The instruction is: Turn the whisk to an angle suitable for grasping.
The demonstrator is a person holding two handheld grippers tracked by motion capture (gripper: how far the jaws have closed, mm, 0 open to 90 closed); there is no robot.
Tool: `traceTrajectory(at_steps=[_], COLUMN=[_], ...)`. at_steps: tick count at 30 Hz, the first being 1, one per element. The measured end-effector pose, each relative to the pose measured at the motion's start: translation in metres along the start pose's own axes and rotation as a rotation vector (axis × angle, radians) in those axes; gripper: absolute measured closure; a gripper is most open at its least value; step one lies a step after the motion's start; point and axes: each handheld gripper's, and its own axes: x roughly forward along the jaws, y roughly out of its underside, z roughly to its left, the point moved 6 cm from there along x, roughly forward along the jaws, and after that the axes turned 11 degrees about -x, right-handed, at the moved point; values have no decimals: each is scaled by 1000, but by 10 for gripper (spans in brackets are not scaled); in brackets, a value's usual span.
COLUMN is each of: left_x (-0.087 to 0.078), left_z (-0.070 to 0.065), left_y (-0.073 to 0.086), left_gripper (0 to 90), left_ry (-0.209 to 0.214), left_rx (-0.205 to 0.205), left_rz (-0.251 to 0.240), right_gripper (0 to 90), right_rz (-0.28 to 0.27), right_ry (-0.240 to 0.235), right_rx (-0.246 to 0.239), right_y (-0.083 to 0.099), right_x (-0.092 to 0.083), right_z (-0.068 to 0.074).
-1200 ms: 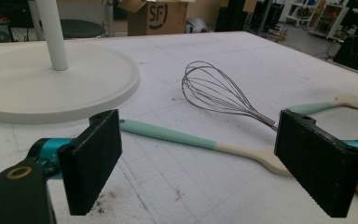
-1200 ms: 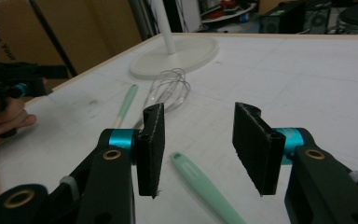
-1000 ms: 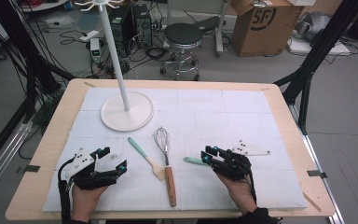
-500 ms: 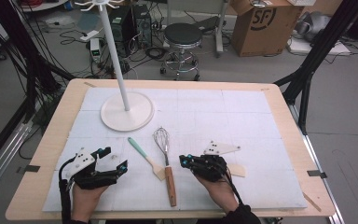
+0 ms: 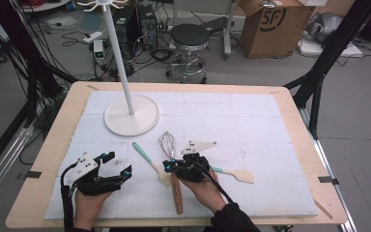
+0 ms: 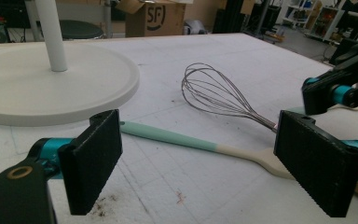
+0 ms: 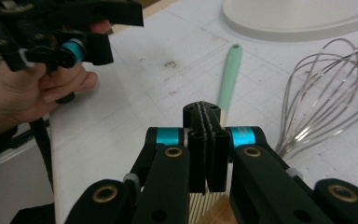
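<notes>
On the white foam mat lies a wire whisk (image 5: 167,143) with a wooden handle, and left of it a spatula (image 5: 144,155) with a teal handle. My right gripper (image 5: 169,166) hovers right over the whisk's handle, pointing left. Its jaws are shut with nothing between them (image 7: 206,135); beyond them I see the teal spatula (image 7: 228,70) and the whisk (image 7: 326,93). A second teal-handled spatula (image 5: 233,173) lies just right of that hand. My left gripper (image 5: 117,163) rests at the front left, open and empty (image 6: 205,163), facing the spatula (image 6: 177,137) and the whisk (image 6: 219,91).
A white stand with a round base (image 5: 131,116) and a tall pole rises at the back left of the mat. The wooden table edge (image 5: 43,164) frames the mat. A stool (image 5: 189,36) and a cardboard box (image 5: 270,24) stand on the floor beyond.
My right hand has slid left from the right-hand spatula to above the whisk handle, and that spatula now lies uncovered. The left hand has stayed put.
</notes>
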Motion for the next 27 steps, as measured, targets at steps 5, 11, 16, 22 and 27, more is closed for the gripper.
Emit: traceTrajectory(at_steps=[5, 11, 16, 22, 27], left_x=[0, -1, -1, -1, -1], left_z=[1, 2, 0, -2, -1], left_y=[0, -1, -1, -2, -2], left_gripper=[158, 159, 158, 159, 159], left_ry=[-1, -1, 18, 28, 24], left_rx=[0, -5, -9, -2, -3], left_rz=[1, -4, -14, -18, -19], right_gripper=[898, 899, 899, 900, 899], right_rz=[68, 116, 130, 145, 150], right_ry=[27, 29, 30, 44, 3], right_rx=[18, 47, 36, 55, 111], right_y=[5, 10, 13, 16, 19], right_x=[15, 22, 28, 29, 31], right_z=[-9, -19, -19, -24, -28])
